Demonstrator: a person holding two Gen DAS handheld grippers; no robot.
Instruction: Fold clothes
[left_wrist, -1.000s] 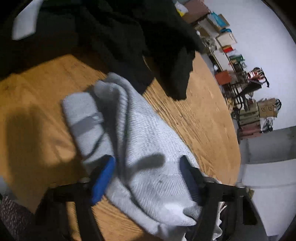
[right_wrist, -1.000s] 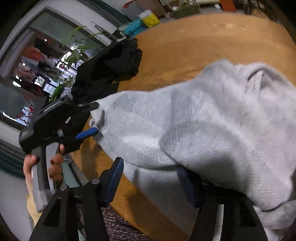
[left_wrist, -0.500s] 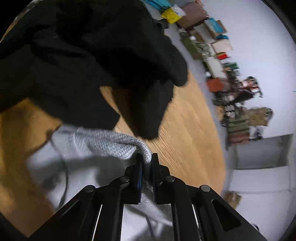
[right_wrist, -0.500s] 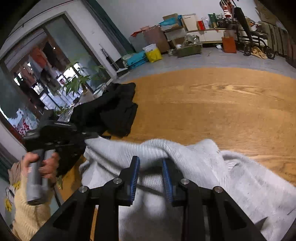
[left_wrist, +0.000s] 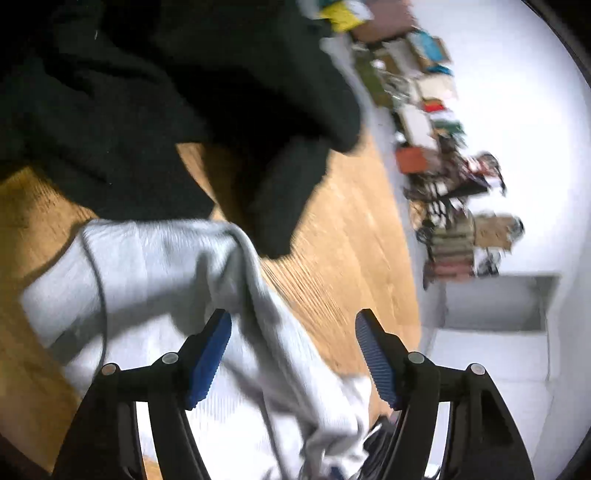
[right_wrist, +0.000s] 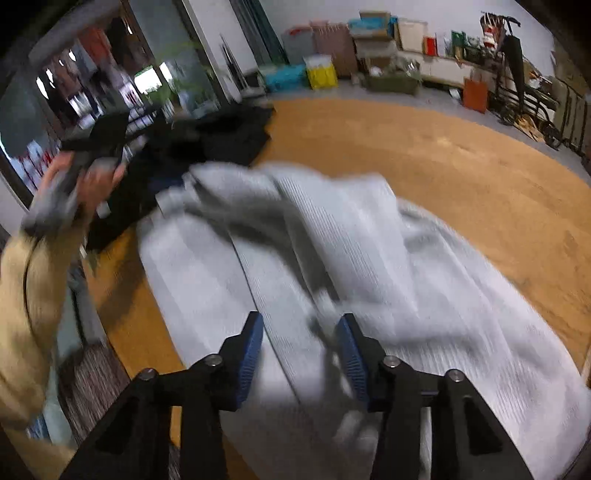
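a grey knit sweater (right_wrist: 332, 258) lies rumpled across a wooden table (right_wrist: 480, 177), mid-fold, w/ a pile of black clothes (left_wrist: 147, 110) just behind it at the far-left side. the left gripper (left_wrist: 293, 350) is opening, jaws wide; a ridge of sweater fabric runs up between the blue pads but neither pad looks pressed on it, so nothing is held. the right gripper (right_wrist: 301, 350) is also opening, about half-spread over the sweater's middle; a small bunch of knit sits by its right pad, and blur makes it hard to say if it touches, but no pinch shows. in the right wrist view, the person's left hand (right_wrist: 85, 177), in a cream sleeve (right_wrist: 29, 295), holds the other tool above the black pile.

risk, as a judgement: the fold isn't flat yet. loose knit could snag on a ribbed pad as the tools pull away, dragging the layer back open. the sweater's far edge touches the black pile, so a careless next grab may catch dark fabric too. the near hem hangs toward the table edge and could slide off.
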